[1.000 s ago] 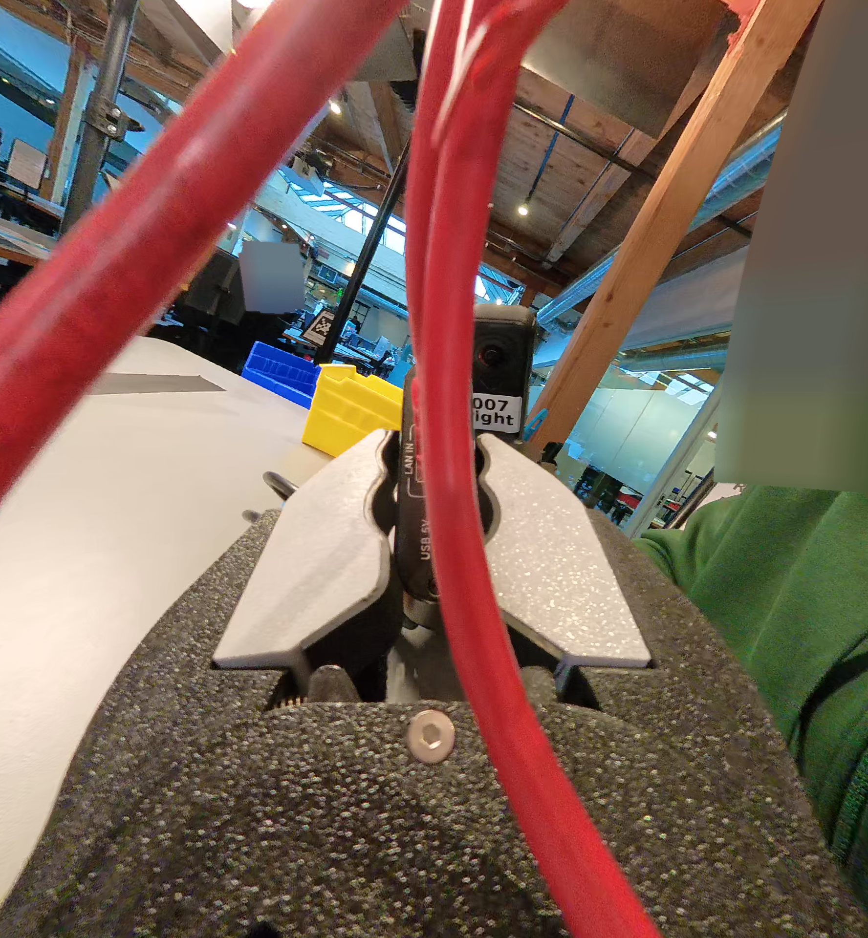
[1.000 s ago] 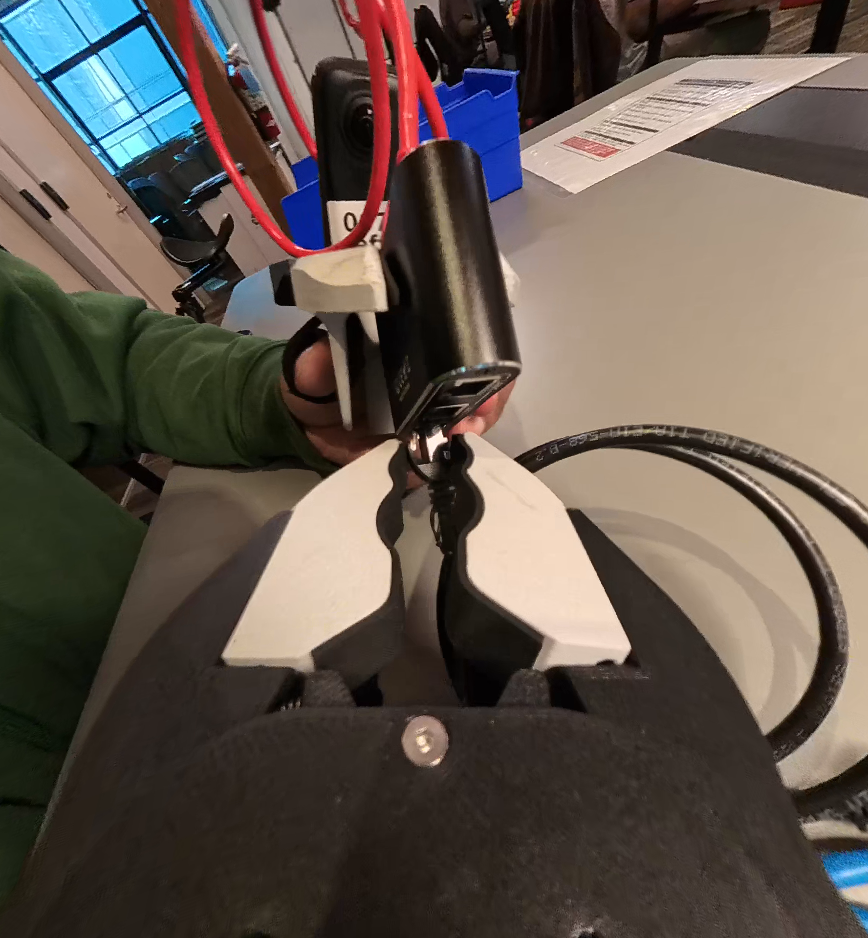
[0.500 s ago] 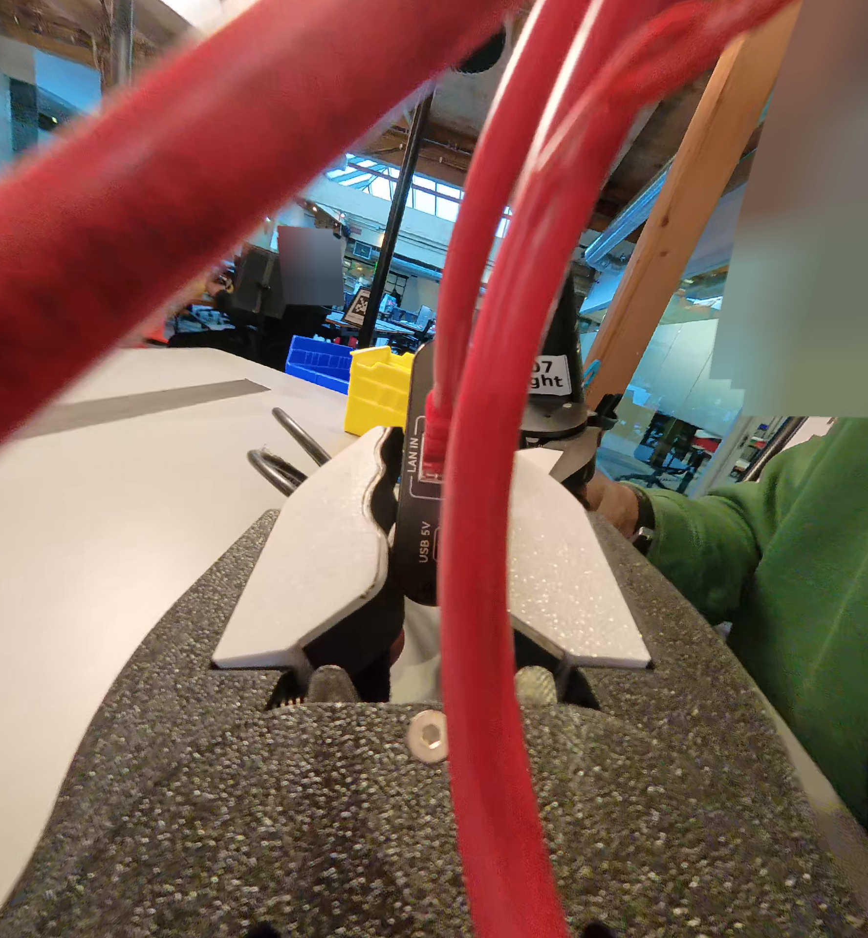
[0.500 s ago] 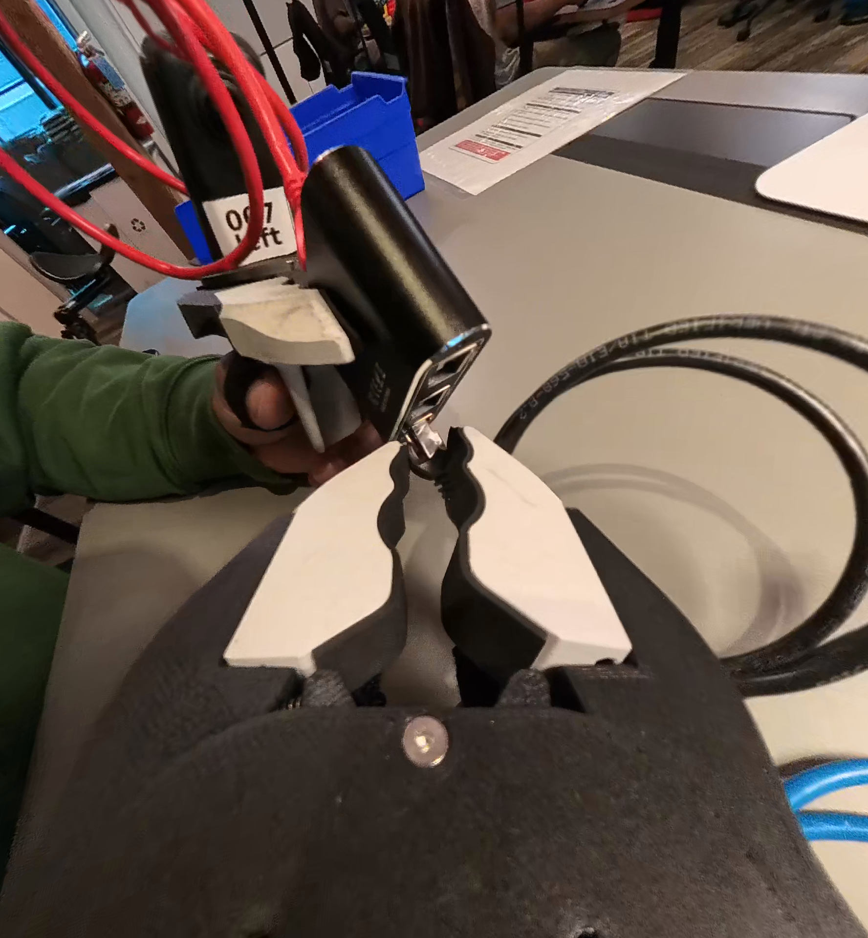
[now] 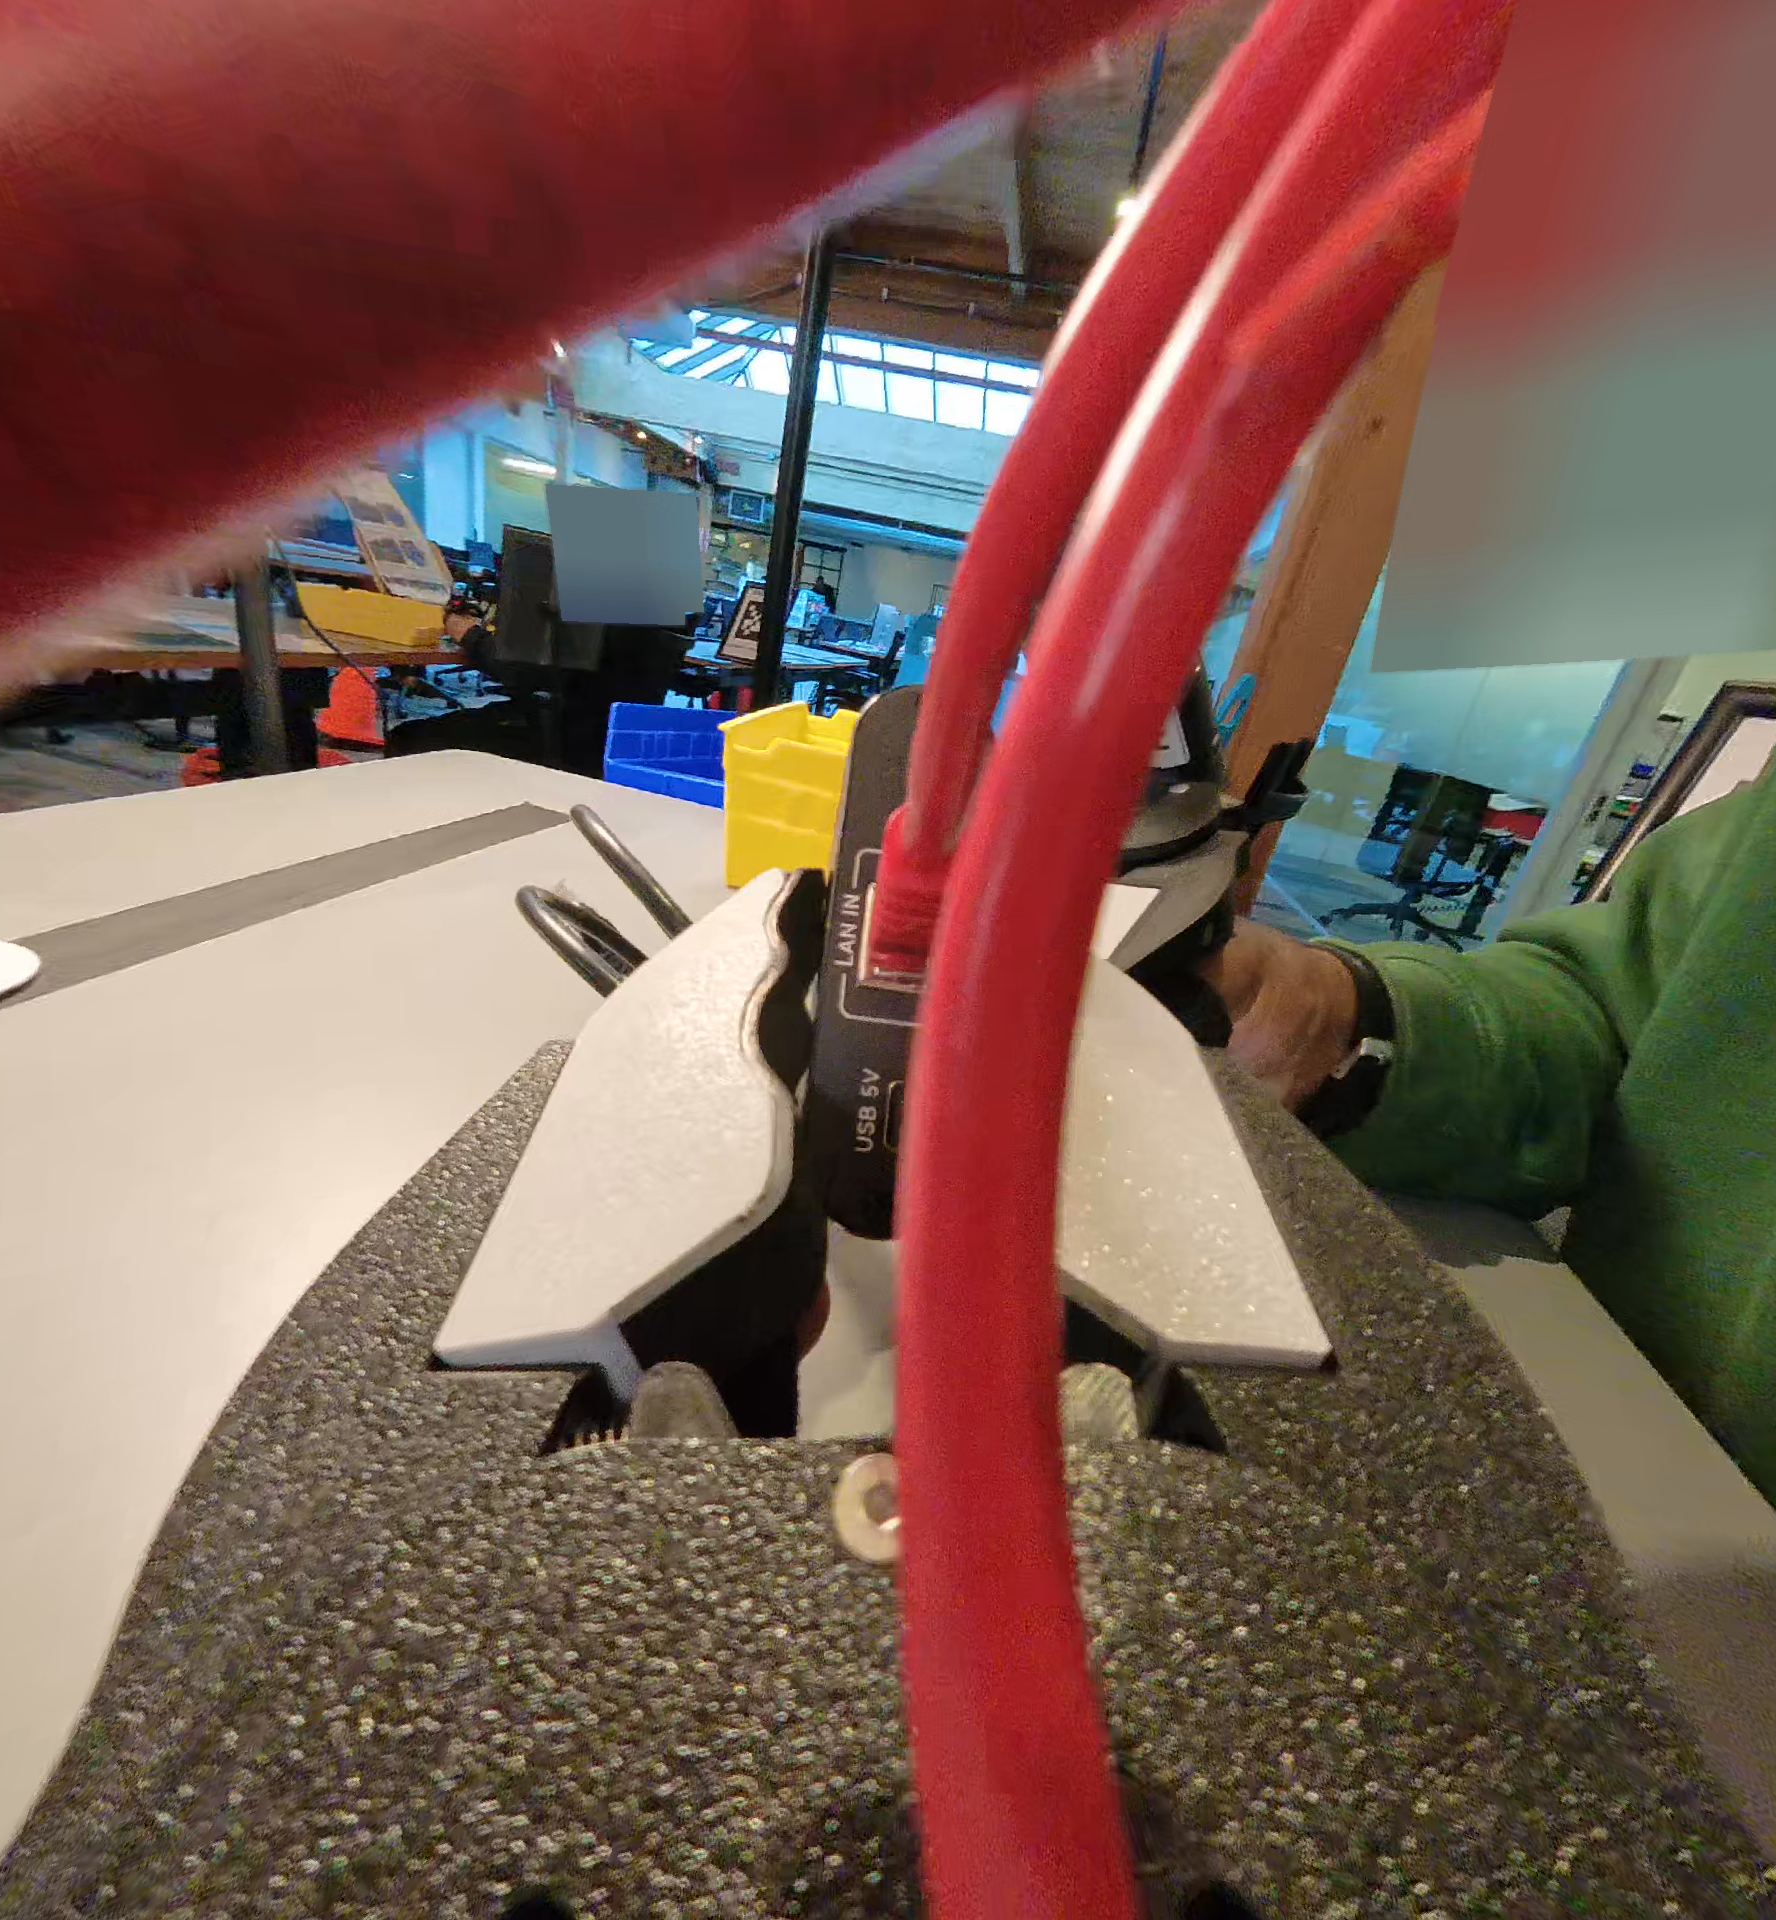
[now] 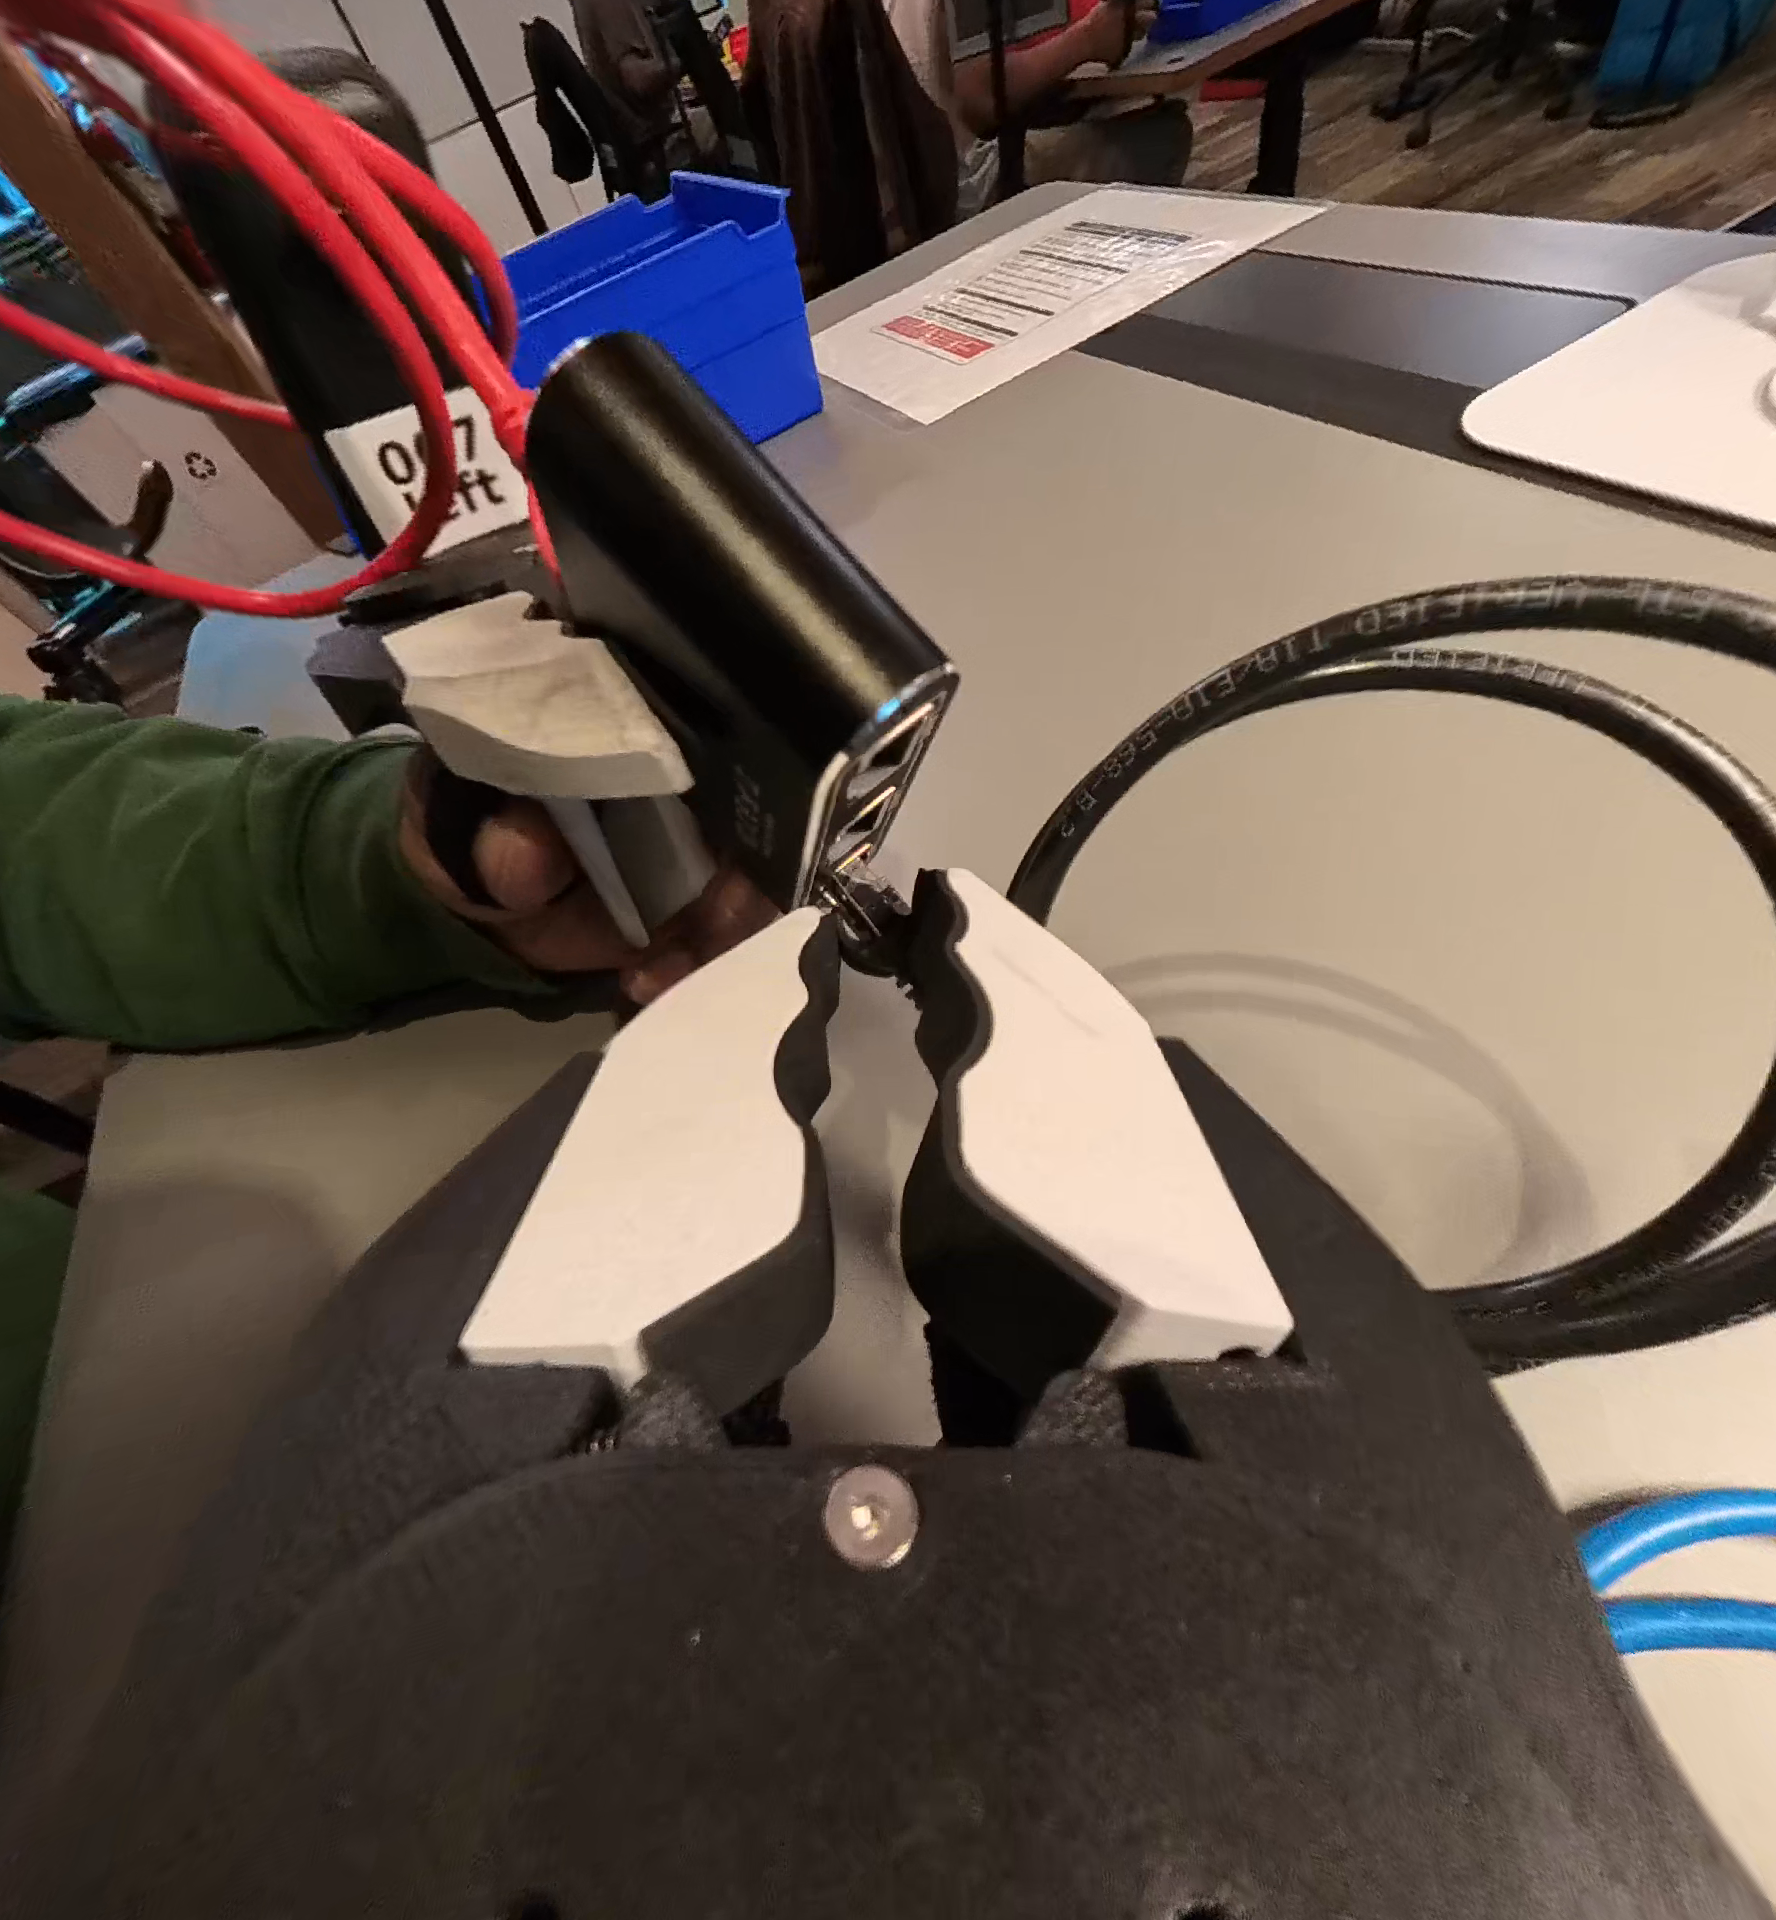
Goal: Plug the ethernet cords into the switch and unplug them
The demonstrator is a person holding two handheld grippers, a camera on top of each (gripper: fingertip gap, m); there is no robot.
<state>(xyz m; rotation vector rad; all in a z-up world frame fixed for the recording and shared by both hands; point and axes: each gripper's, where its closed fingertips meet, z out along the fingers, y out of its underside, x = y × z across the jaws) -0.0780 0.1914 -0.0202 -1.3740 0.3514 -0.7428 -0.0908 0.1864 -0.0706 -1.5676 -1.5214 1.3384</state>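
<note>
My left gripper point(image 5: 957, 904) is shut on the black switch point(image 5: 858, 1039) and holds it above the table. A red ethernet cord point(image 5: 967, 1351) is plugged into the switch's near end by its red plug point(image 5: 905, 904) and loops close over the camera. In the right wrist view the switch point(image 6: 718, 582) tilts down towards me. My right gripper point(image 6: 876, 914) is shut on the black cord's plug point(image 6: 868, 902), which sits at the lowest port on the switch's far end. I cannot tell how deep it sits.
The thick black cord point(image 6: 1486, 665) coils on the grey table point(image 6: 1227, 499) to the right, and a blue cord point(image 6: 1715, 1558) lies nearer. A blue bin point(image 6: 676, 281), a paper sheet point(image 6: 1071, 281) and a white pad point(image 6: 1694, 416) are farther back. A yellow bin point(image 5: 780, 800) stands beyond the switch.
Both grippers have swung together; the switch now tilts lower and more sideways. The right gripper has kept the black plug at the switch's lowest port. The red loops have swung closer to the left camera.
</note>
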